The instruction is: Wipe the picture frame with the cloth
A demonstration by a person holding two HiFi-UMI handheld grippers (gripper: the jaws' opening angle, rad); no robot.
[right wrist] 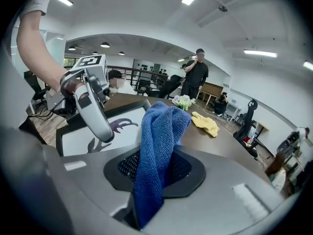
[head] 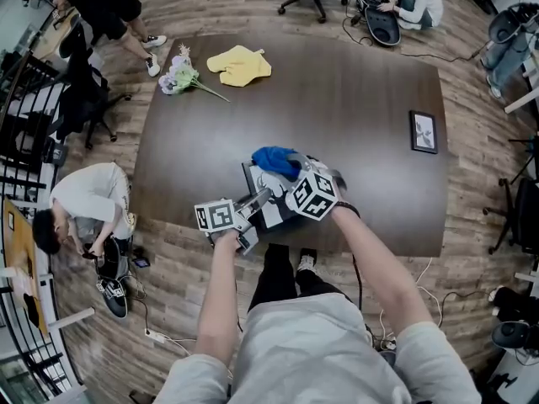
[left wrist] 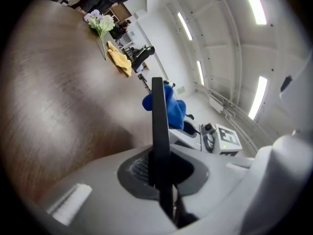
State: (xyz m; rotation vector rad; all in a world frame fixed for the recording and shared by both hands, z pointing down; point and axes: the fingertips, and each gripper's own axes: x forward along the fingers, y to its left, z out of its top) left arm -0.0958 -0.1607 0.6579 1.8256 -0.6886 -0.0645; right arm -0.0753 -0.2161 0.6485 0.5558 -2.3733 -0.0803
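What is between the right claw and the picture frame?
The blue cloth, gripped in the right claw, before the picture frame; the right gripper view shows it.

The cloth [right wrist: 159,151] is seen in deep blue. A black border is carried by the frame [right wrist: 122,133], round a white picture with a dark figure. The worktop [head: 337,99] is grained dark brown. Toward its 12 o'clock, a yellow rag [head: 240,64] and pale lilac flowers [head: 177,76] on green stems are seen.

Picture frame [head: 274,210] at table [head: 354,124] near edge, cloth [head: 275,160] at its far end; flowers [head: 179,74], second cloth [head: 240,64] far side.
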